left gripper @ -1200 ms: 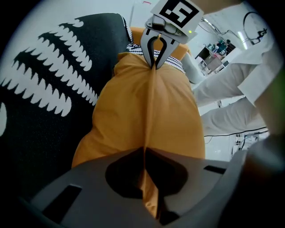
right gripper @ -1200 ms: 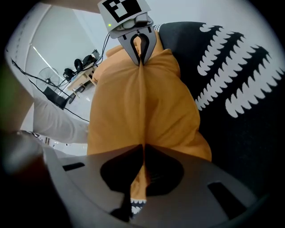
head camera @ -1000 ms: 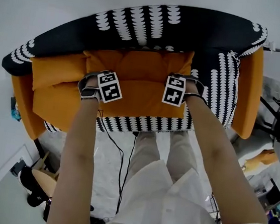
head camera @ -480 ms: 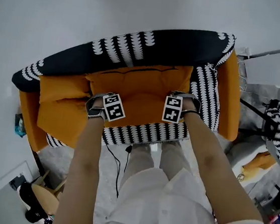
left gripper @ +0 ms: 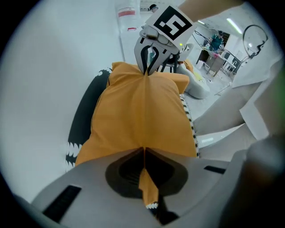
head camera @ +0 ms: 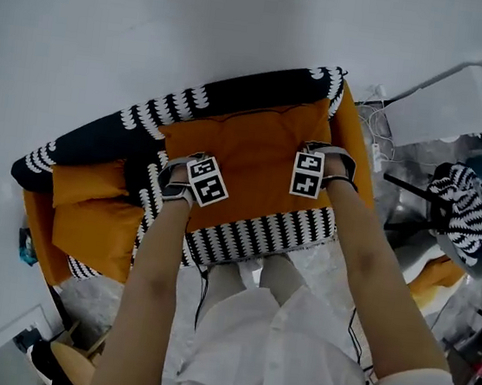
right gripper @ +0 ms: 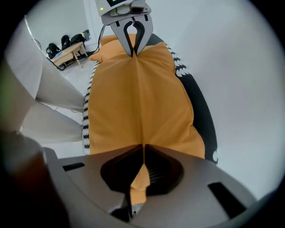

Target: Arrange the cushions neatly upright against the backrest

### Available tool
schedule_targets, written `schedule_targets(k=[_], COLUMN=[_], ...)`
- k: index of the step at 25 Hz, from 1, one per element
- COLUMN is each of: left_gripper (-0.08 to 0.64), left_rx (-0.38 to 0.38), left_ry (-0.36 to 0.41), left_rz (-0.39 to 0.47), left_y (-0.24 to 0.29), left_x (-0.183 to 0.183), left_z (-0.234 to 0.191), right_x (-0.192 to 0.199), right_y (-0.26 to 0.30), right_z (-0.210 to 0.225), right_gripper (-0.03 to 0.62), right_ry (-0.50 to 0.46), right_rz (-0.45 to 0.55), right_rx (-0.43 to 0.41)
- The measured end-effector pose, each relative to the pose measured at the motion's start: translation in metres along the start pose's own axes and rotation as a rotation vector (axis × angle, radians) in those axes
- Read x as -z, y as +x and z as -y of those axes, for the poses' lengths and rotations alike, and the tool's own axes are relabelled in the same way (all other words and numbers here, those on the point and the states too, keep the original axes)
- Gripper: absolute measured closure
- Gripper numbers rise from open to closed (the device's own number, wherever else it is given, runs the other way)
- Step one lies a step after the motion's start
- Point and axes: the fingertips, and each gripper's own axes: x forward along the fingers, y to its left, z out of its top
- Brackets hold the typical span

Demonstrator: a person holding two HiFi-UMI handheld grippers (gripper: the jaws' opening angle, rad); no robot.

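Two pinches on one cushion (head camera: 254, 154): left gripper (left gripper: 144, 152) and right gripper (right gripper: 143, 150) both clamp its fabric, over a sofa (head camera: 235, 98) by the white wall (head camera: 157, 20).

The cushion (head camera: 254, 156) is matt orange cloth (softly creased); the sofa (head camera: 252, 89) patterned black-and-white fabric.

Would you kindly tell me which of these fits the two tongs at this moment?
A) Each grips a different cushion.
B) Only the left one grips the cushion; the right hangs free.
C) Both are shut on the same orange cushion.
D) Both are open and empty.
C: the left tongs and the right tongs each pinch fabric of one orange cushion, and each gripper view shows the other tongs clamped on its far edge.
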Motion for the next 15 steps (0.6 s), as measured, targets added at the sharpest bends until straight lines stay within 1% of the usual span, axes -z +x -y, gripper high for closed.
schedule_targets(k=[4, 7, 10, 13, 15], left_gripper=[0.540, 0.540, 0.540, 0.539, 0.538], left_rx=[-0.044, -0.078, -0.112, -0.097, -0.087], left_ry=[0.012, 0.015, 0.005, -0.012, 0.001], left_rz=[0.027, 0.024, 0.002, -0.019, -0.035], left_y=[0.004, 0.011, 0.023, 0.040, 0.054], left_x=[-0.054, -0.080, -0.091, -0.093, -0.091], left_z=[-0.025, -0.040, -0.055, -0.060, -0.057], right_x=[0.047, 0.071, 0.084, 0.092, 0.095], right_y=[-0.008, -0.007, 0.006, 0.027, 0.044], right_z=[0.038, 0.059, 0.070, 0.073, 0.069], right_gripper=[0.575, 0.574, 0.572, 0.571, 0.571], right_ry=[0.024, 0.040, 0.027, -0.011, -0.015], right_rz=[-0.030, -0.047, -0.054, -0.068, -0.079], right_rx=[0.069, 0.096, 0.121, 0.131, 0.125])
